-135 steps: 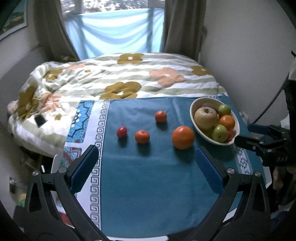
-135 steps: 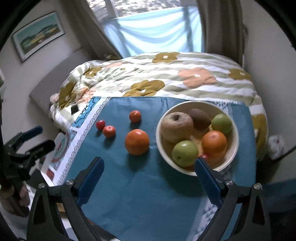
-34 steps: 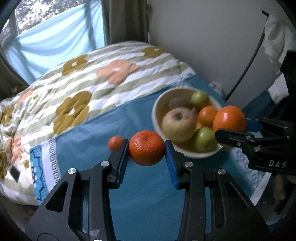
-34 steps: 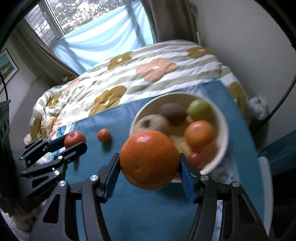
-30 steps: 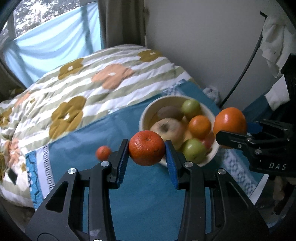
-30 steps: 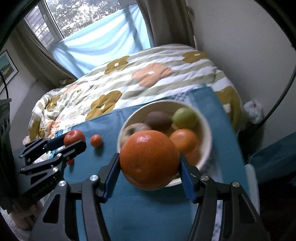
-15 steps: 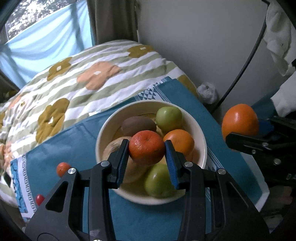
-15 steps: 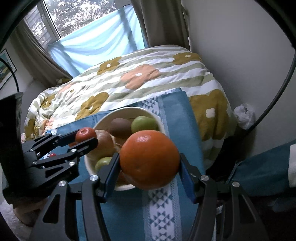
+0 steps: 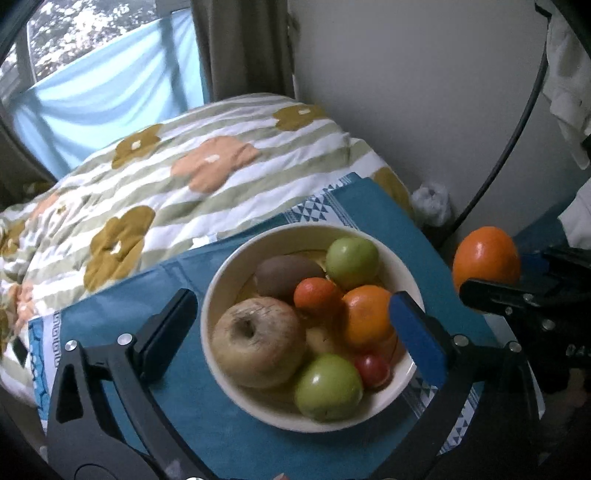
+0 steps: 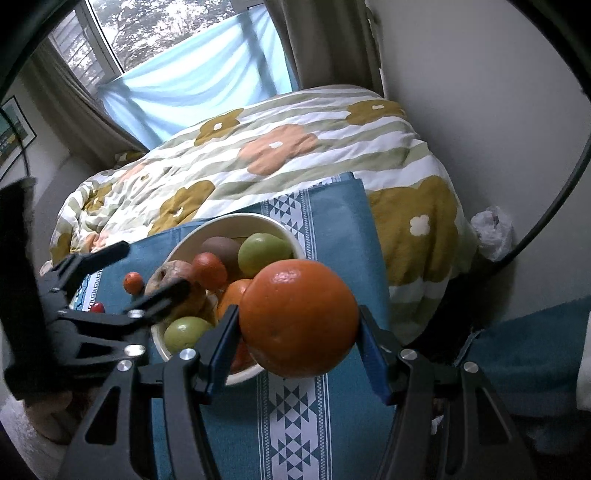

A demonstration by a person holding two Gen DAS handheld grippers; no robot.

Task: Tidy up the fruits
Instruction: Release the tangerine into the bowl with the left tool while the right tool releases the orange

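- Two grippers worked over the bowl (image 9: 221, 295): the left gripper (image 9: 291, 317) hung above it with jaws spread wide and empty, a small tangerine (image 9: 317, 295) lying among the fruit beneath.
- Clamped in the right gripper (image 10: 299, 332) was a large orange (image 10: 299, 317), held beside the bowl's near rim, off the cloth.
- Next, likely: carry it over the bowl, lower, release gently.

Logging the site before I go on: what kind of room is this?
Most likely a bedroom: a bed with a flowered duvet sits under a curtained window, and the fruit bowl rests on a blue cloth spread over it.
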